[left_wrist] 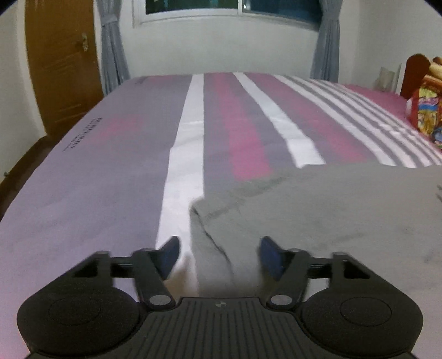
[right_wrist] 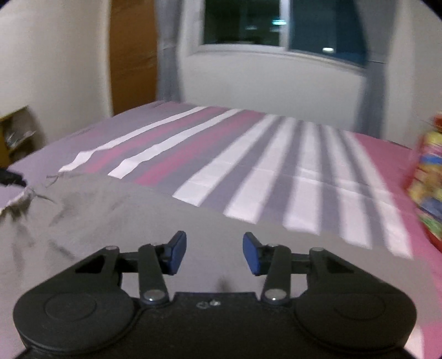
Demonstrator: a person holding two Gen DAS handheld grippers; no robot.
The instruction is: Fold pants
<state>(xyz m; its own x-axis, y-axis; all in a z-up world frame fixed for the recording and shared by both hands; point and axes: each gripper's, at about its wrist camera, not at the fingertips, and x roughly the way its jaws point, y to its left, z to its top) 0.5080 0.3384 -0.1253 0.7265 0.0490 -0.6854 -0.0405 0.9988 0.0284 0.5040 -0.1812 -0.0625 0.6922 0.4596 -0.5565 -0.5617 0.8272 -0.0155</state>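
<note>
Grey pants (left_wrist: 317,210) lie spread on a bed with a striped sheet (left_wrist: 226,124). In the left wrist view my left gripper (left_wrist: 218,255) is open, its blue pads either side of a folded edge of the pants at their left end, just above the cloth. In the right wrist view the pants (right_wrist: 116,221) fill the lower left, with a frayed hem at the far left. My right gripper (right_wrist: 215,254) is open and empty, low over the grey cloth near its far edge.
The striped sheet (right_wrist: 262,171) stretches ahead to a wall with a window (right_wrist: 276,24) and grey curtains. A colourful bag (left_wrist: 426,113) sits at the bed's right side by a wooden headboard. A wooden door (left_wrist: 60,63) stands at the left.
</note>
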